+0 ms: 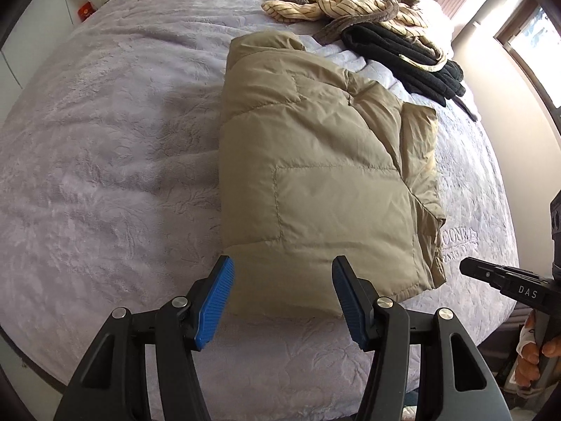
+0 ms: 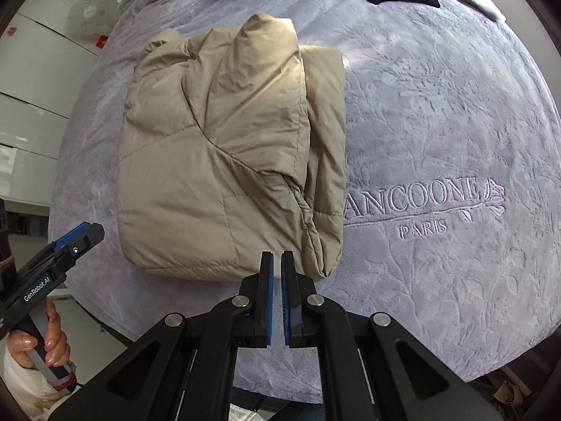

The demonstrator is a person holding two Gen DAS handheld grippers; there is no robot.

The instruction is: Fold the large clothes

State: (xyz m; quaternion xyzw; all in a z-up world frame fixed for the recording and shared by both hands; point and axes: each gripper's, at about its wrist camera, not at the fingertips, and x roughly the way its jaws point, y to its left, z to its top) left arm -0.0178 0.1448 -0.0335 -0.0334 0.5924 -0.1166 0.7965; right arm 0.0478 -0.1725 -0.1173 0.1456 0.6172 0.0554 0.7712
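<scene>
Lying folded: khaki jacket (image 1: 315,161) | lilac bedspread (image 2: 438,122) | window (image 1: 526,35) right

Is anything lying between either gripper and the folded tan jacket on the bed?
Nothing visible. The left gripper hangs open just off the near edge of the jacket, and the right gripper, nearly shut and empty, sits at its near right corner. Only bare blanket lies between.

My left wrist camera looks forward and down along its claw (image 1: 282,280) from the bed's (image 1: 105,140) near edge. The right does likewise from further right. Both share the jacket (image 1: 315,175), close by.
</scene>
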